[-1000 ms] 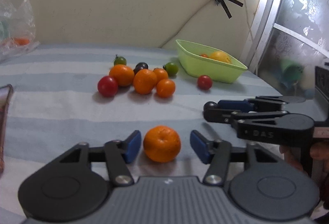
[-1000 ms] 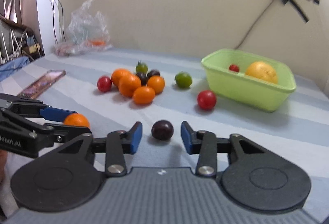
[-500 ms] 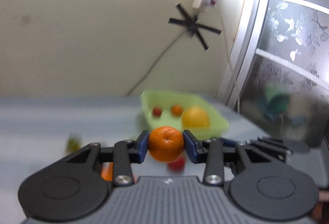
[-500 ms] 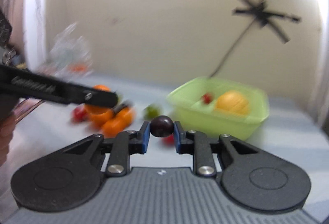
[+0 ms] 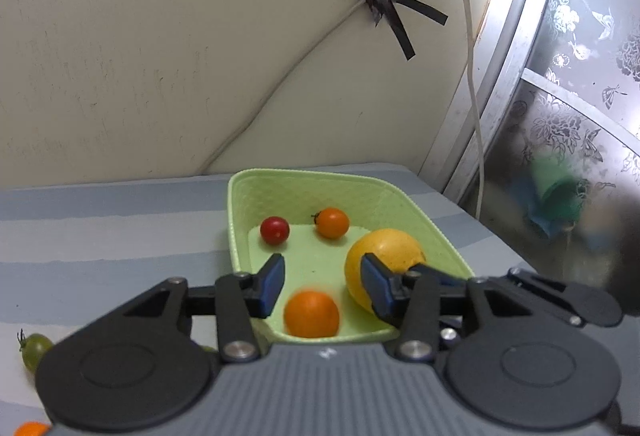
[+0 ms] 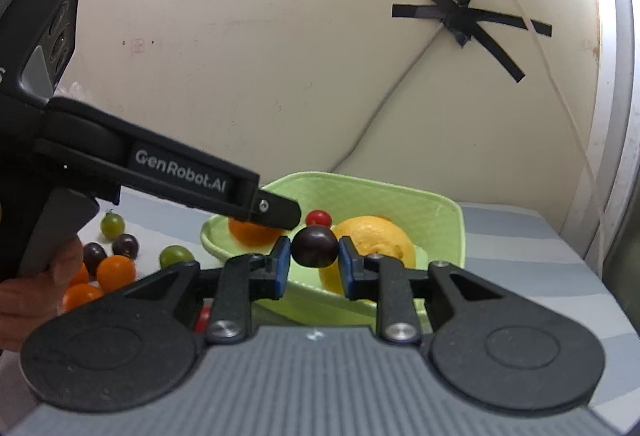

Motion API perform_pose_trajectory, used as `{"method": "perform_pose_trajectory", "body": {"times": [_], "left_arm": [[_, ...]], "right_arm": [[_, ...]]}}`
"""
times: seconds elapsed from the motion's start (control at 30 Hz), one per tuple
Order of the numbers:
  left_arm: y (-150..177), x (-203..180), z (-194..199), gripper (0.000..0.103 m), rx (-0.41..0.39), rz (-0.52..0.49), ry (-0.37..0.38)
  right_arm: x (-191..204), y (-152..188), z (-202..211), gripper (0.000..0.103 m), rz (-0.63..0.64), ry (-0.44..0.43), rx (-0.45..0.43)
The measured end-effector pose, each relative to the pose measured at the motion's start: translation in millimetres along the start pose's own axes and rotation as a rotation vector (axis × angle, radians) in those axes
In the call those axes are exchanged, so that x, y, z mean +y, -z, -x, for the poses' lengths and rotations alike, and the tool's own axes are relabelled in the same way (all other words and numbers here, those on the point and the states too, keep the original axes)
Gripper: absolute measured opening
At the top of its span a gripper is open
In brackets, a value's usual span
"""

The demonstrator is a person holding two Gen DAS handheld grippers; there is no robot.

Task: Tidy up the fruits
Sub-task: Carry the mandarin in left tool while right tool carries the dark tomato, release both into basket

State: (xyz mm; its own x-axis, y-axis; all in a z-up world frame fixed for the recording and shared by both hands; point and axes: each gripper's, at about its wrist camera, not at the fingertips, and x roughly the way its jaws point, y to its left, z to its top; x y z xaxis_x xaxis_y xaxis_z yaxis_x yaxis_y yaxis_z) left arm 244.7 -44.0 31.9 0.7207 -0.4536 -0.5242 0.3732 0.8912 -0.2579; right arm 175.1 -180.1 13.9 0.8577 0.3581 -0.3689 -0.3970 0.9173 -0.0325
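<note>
Right fingers: my right gripper (image 6: 313,263) is clamped on the dark plum (image 6: 314,246), its blue pads pressing both sides; it hangs just in front of the green basket (image 6: 440,212).
Left fingers: my left gripper (image 5: 322,286) stands parted over the basket's near end, its jaws having just been opening, with nothing between the pads.
Released fruit: the small orange (image 5: 311,314) sits blurred on the basket floor below the gap; whether it has settled I cannot tell.
Hidden: my right-hand pad covers part of the big yellow citrus (image 5: 384,256); in the right view my left gripper's arm crosses the small orange, leaving only a sliver.
Cut off: an orange fruit (image 5: 30,429) at the lower left edge, and a green tomato (image 5: 35,349) half behind my gripper body.
In basket: a red tomato (image 5: 275,231) and an orange tomato (image 5: 331,223) at the far end.
Changed: half a second ago the small orange was squeezed between my left pads; a second ago both fruits lay on the striped cloth (image 5: 112,236).
</note>
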Motion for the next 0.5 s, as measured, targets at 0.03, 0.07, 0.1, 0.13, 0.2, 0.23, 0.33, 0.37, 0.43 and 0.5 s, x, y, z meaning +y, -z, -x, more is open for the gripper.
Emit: {"method": "perform_pose_trajectory", "body": {"times": [0.03, 0.07, 0.1, 0.13, 0.2, 0.23, 0.33, 0.37, 0.43, 0.5], "left_arm": [[-1.5, 2.6, 0.4, 0.043, 0.003, 0.004, 0.001], [-2.3, 4.2, 0.3, 0.043, 0.007, 0.01, -0.001], [-3.2, 5.6, 2.1, 0.043, 0.008, 0.019, -0.005], [-5.2, 7.6, 7.5, 0.043, 0.002, 0.029, -0.003], [-10.4, 14.1, 30.5, 0.043, -0.049, 0.058, 0.006], [-13.4, 18.0, 43.4, 0.043, -0.076, 0.074, 0.011], [-10.3, 39.3, 102.0, 0.043, -0.178, 0.125, -0.013], [-5.2, 47.0, 120.8, 0.043, -0.203, 0.135, -0.031], [11.2, 61.8, 157.4, 0.043, -0.234, 0.154, -0.107], [33.6, 73.9, 185.2, 0.043, -0.239, 0.176, -0.192]], "right_arm": [[0.1, -0.6, 0.8, 0.032, 0.004, -0.001, -0.003], [0.1, -0.7, 3.0, 0.032, -0.001, -0.004, -0.009], [-1.2, -0.7, 3.6, 0.032, -0.006, -0.003, -0.012], [-2.2, -0.7, 4.0, 0.032, -0.011, -0.001, -0.013], [-3.9, -0.7, 8.1, 0.032, -0.024, 0.006, -0.024], [-4.9, -1.3, 11.5, 0.032, -0.031, 0.006, -0.032], [-7.5, -5.9, 27.6, 0.032, -0.067, -0.001, -0.063], [-8.1, -8.3, 35.0, 0.032, -0.084, -0.015, -0.075], [-7.2, -10.2, 47.5, 0.032, -0.113, -0.047, -0.09], [-1.9, -9.1, 60.3, 0.031, -0.138, -0.094, -0.093]]}}
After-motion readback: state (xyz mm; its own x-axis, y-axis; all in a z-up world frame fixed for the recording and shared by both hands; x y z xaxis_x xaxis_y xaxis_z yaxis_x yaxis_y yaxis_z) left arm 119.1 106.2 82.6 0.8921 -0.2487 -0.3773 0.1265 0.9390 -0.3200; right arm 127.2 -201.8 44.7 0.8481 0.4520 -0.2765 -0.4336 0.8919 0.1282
